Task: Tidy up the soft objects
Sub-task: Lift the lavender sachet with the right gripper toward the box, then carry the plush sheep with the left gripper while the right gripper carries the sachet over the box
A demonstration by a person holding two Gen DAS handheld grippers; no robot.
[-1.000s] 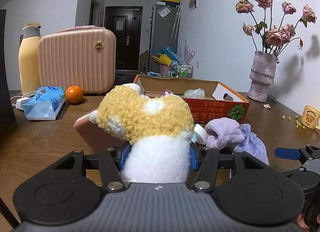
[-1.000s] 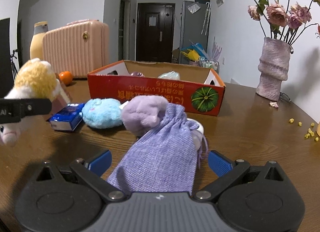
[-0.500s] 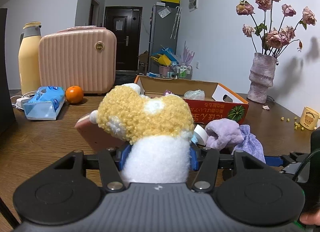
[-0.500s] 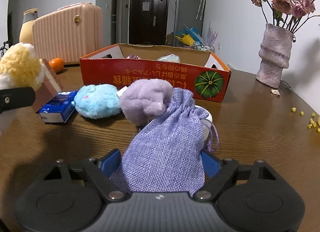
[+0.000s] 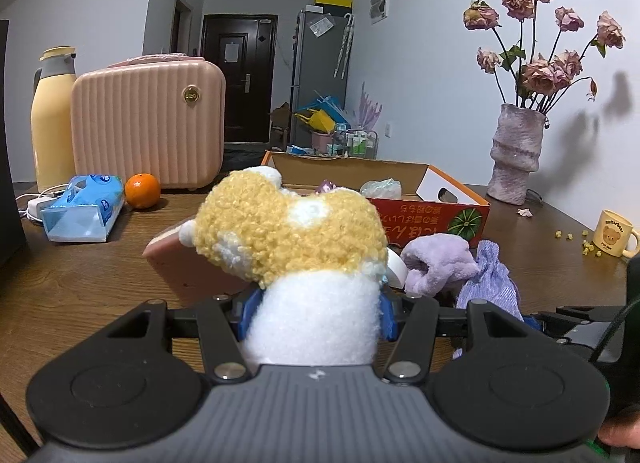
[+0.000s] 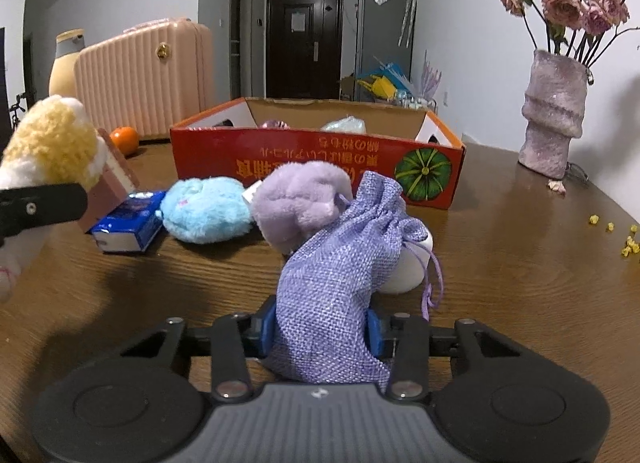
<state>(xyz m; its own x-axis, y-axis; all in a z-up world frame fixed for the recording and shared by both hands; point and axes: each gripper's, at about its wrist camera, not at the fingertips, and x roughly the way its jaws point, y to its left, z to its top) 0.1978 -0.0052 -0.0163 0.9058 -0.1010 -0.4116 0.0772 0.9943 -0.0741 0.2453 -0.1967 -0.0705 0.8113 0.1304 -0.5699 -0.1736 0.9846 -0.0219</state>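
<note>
Nearest the right wrist camera, the right gripper (image 6: pixel 320 329) is clamped on the lower body of a lilac drawstring pouch (image 6: pixel 340 267), its blue pads pressed into the weave on both sides. The pouch leans toward the red cardboard box (image 6: pixel 316 161), its gathered neck touching a lilac plush (image 6: pixel 300 199) and its side resting against a white rounded object (image 6: pixel 408 267); whether the pouch base is off the table (image 6: pixel 500 263) cannot be told. Risk: if the pouch is raised sharply, the loose cord on its right side could snag and drag the white object, and a low grip on limp fabric may let the top flop or the contents shift.

Nearest the left wrist camera, the left gripper (image 5: pixel 314 315) is closed on the white body of a yellow-and-white plush toy (image 5: pixel 296 239), held above the table on the near side of the box. Risk: the compressed pile could slip free during carriage.

In front of the box lie a blue plush (image 6: pixel 206 209), a blue packet (image 6: pixel 130 225) and a pink block (image 5: pixel 188 267), just beside the plush toy. Both held items must clear the box's near wall; clipping it might push the light box toward the vase (image 6: pixel 554 115), which stands well beyond the box's right end.
</note>
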